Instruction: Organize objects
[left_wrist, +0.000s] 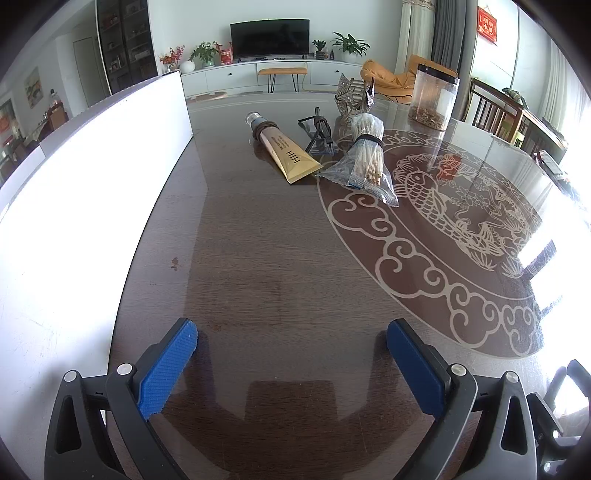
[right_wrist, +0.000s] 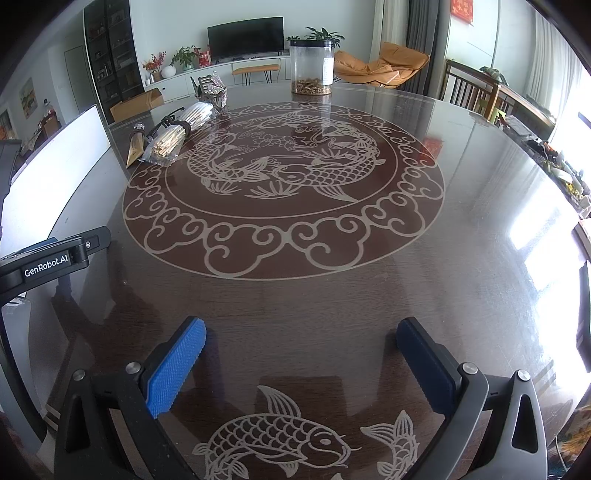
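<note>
A gold tube (left_wrist: 291, 157) with a clear cap lies on the dark wooden table (left_wrist: 258, 266), far ahead of my left gripper (left_wrist: 291, 332). Right of it lies a plastic bag of pale sticks (left_wrist: 364, 158) bound with a black band, and behind them a dark strap or cable bundle (left_wrist: 319, 133) and a silvery ornament (left_wrist: 352, 98). The same bag of sticks (right_wrist: 171, 142), tube (right_wrist: 135, 147) and ornament (right_wrist: 210, 90) show far left in the right wrist view. Both my left gripper and my right gripper (right_wrist: 301, 330) are open, holding nothing, low over the table.
A clear jar with a black lid (left_wrist: 434, 98) holds brown bits at the table's far side, also seen as the jar (right_wrist: 311, 66). A white board (left_wrist: 74, 192) runs along the table's left edge. The left gripper's body (right_wrist: 48, 258) juts in at left. Chairs (right_wrist: 476, 96) stand at the far right.
</note>
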